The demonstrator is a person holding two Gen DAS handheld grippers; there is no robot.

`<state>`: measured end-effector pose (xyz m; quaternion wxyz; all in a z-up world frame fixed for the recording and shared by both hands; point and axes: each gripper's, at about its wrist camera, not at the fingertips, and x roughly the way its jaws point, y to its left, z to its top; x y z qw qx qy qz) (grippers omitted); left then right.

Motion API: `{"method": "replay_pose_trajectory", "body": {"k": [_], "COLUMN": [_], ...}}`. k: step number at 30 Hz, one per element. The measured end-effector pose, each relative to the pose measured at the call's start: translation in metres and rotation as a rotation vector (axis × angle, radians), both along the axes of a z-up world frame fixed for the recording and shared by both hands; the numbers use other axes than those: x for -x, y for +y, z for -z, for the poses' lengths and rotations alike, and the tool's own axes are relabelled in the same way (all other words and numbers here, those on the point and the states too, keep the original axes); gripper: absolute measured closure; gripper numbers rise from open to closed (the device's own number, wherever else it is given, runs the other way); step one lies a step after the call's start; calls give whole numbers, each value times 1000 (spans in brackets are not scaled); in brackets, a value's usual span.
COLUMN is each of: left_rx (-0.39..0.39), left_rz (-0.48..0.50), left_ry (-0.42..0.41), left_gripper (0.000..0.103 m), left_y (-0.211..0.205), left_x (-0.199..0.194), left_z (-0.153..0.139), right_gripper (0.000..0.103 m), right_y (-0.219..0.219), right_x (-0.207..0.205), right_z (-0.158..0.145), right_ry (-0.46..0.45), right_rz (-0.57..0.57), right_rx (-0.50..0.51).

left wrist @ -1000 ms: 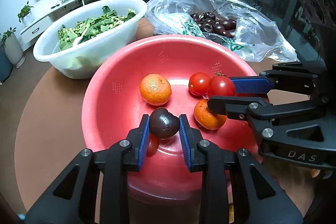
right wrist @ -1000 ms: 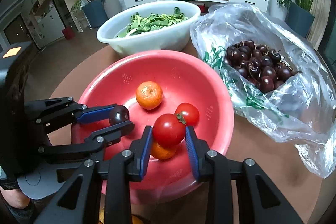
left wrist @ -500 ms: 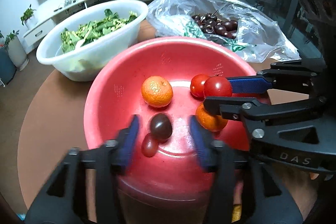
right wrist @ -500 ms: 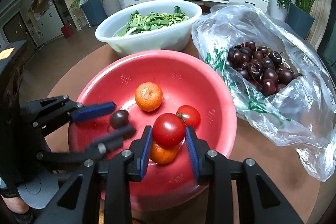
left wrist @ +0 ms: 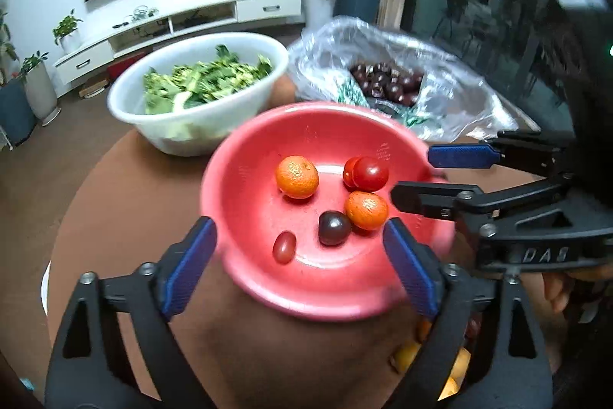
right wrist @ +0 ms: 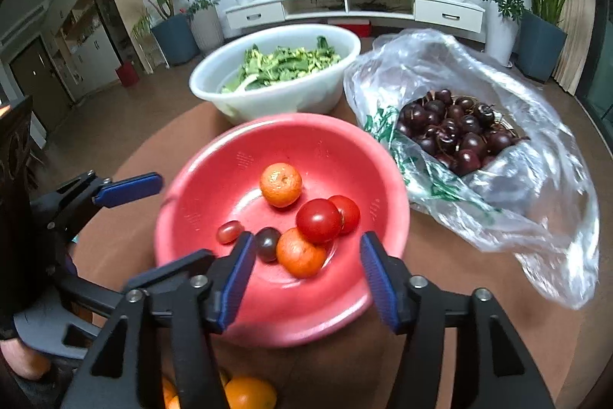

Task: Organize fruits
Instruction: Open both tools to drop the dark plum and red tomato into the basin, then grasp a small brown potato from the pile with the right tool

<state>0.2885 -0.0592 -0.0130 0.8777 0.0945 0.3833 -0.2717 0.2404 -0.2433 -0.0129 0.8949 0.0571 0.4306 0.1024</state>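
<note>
A round red plastic bowl (right wrist: 199, 202) sits in the middle of the brown tabletop (right wrist: 459, 294). It looks smooth and shiny inside, with little patches of tiny holes in its wall. Six fruits lie in it. A bumpy orange (right wrist: 281, 184) sits alone near 12 o'clock. Two smooth, shiny red tomatoes (right wrist: 318, 221) touch each other at about 3 o'clock. A second orange (right wrist: 300, 253) lies at about 5 o'clock, touching the front tomato. A dark round plum (right wrist: 267, 243) sits just beside that orange, and a small egg-shaped red grape tomato (right wrist: 229, 232) lies near 8 o'clock. The left tongs (left wrist: 299, 263) have just been opening; their flat blue ribbed pads (left wrist: 187, 265) stand wide apart and hold nothing. The right tongs (right wrist: 304, 278) have also just been opening, about half way, and nothing is between them. Behind the red bowl, at 11 o'clock, is a white plastic bowl (right wrist: 276, 98) full of crinkly green leaves (right wrist: 283, 64). At 2 o'clock a thin, crumpled, see-through plastic bag (right wrist: 536, 202) lies open, with a heap of dark, glossy, round cherries (right wrist: 456, 133) inside.
</note>
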Motion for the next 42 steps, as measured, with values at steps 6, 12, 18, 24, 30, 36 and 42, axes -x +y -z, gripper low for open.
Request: {"method": "replay_pose_trajectory", "body": {"k": [6, 12, 18, 24, 30, 36, 42], "left_rx": [30, 22, 52, 81, 95, 100, 91], "left_rz": [-21, -26, -72, -100, -121, -144, -153], "left_ry": [-22, 7, 55, 45, 25, 22, 41], "left_gripper": [1, 1, 1, 1, 0, 0, 0], "left_y": [34, 61, 91, 109, 123, 132, 134], "left_x": [54, 113, 165, 211, 237, 237, 236], "left_z": [-15, 1, 23, 23, 20, 18, 19], "right_gripper": [25, 23, 23, 27, 41, 57, 67], "right_y": [-15, -18, 10, 57, 91, 107, 118], "right_x": [54, 126, 178, 184, 173, 158, 157], "right_z": [-8, 2, 20, 38, 52, 60, 69], "right_ry": [-31, -37, -36, 0, 28, 39, 37], "right_rz": [14, 47, 18, -73, -119, -151, -176], "right_rx": [-110, -176, -187, -148, -48, 34, 116]}}
